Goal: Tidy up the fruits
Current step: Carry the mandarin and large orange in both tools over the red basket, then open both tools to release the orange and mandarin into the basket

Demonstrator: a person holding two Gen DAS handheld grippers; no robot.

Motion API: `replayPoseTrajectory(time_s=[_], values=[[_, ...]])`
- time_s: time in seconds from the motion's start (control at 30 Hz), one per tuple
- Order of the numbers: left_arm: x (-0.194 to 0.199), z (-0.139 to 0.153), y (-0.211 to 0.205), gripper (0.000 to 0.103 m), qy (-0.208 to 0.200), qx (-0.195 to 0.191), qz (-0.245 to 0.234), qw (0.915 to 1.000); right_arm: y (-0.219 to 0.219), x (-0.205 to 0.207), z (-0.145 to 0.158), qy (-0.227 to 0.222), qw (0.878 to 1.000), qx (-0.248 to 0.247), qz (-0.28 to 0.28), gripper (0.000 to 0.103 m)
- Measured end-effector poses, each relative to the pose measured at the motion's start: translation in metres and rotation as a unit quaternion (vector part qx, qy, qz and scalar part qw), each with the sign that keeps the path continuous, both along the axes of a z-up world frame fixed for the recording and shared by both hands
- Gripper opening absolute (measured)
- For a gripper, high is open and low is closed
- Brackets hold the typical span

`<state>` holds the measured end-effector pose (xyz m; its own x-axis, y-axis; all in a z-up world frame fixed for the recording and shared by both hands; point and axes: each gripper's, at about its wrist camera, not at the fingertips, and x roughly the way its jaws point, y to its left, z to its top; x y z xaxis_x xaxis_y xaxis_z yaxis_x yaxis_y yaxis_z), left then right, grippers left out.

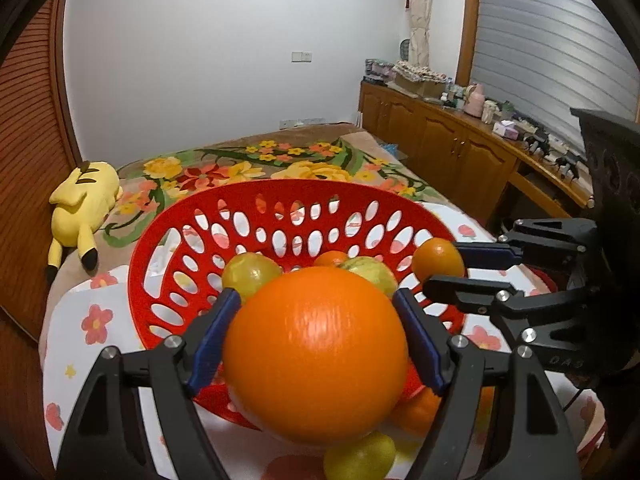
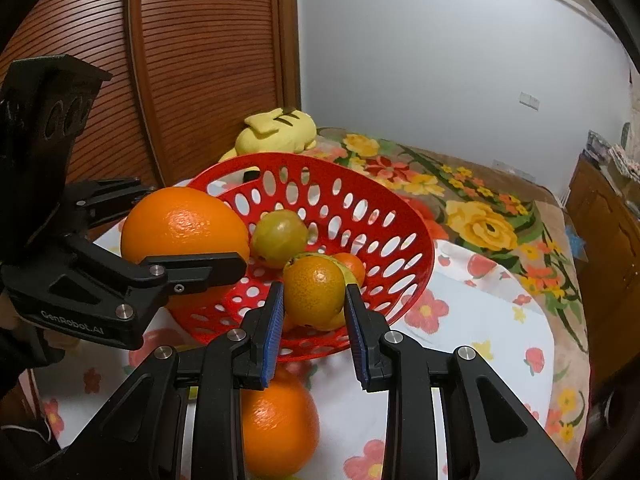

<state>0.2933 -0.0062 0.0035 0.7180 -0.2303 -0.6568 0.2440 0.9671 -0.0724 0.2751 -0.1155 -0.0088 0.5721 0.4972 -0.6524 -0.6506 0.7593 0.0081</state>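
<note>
Much of the red basket (image 1: 280,216) is blocked in the left wrist view by the large orange (image 1: 316,354) that fills the foreground; its near rim is hidden there; a yellow-green fruit (image 1: 360,456) below the large orange is cut off by the lower edge and partly covered, and an orange fruit (image 1: 416,412) shows only as a sliver behind the right blue pad (image 1: 420,344); in the right wrist view another orange (image 2: 276,424) lies on the flowered cloth (image 2: 460,344) near its front edge, half hidden behind the gripper frame.

The left gripper (image 1: 316,340) is held level just before the basket's near rim, its blue pads pressed on either side of the large orange; seen from the right wrist, the left gripper (image 2: 192,268) carries that fruit beside the basket's left rim.

The right gripper (image 2: 314,312) reaches over the basket's near rim, fingers clamped on a small orange (image 2: 314,292); inside the basket lie a green-yellow fruit (image 2: 280,238) and a little tangerine (image 2: 352,266); the yellow plush toy (image 2: 276,132) lies beyond the far rim, against the wooden door.
</note>
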Motion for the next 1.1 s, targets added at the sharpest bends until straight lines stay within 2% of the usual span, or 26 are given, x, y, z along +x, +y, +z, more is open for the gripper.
replayPoseTrajectory(time_s=[0.1,0.23,0.37,1.1], values=[[0.008,-0.006,0.001,0.078,0.015,-0.003,0.001,0.9999,0.0,0.004,-0.003,0.005,1.0,0.001,-0.001,0.029],[0.003,0.007,0.003,0.078,-0.022,-0.002,0.003,0.9998,-0.002,0.009,-0.005,0.015,1.0,0.01,-0.002,0.029],[0.003,0.017,0.006,0.078,-0.029,-0.005,0.007,0.9995,-0.002,0.008,-0.004,0.016,1.0,0.013,-0.004,0.029],[-0.013,0.01,0.023,0.078,-0.025,-0.006,0.024,0.9994,0.012,0.0,-0.01,0.021,1.0,0.004,0.008,0.029]])
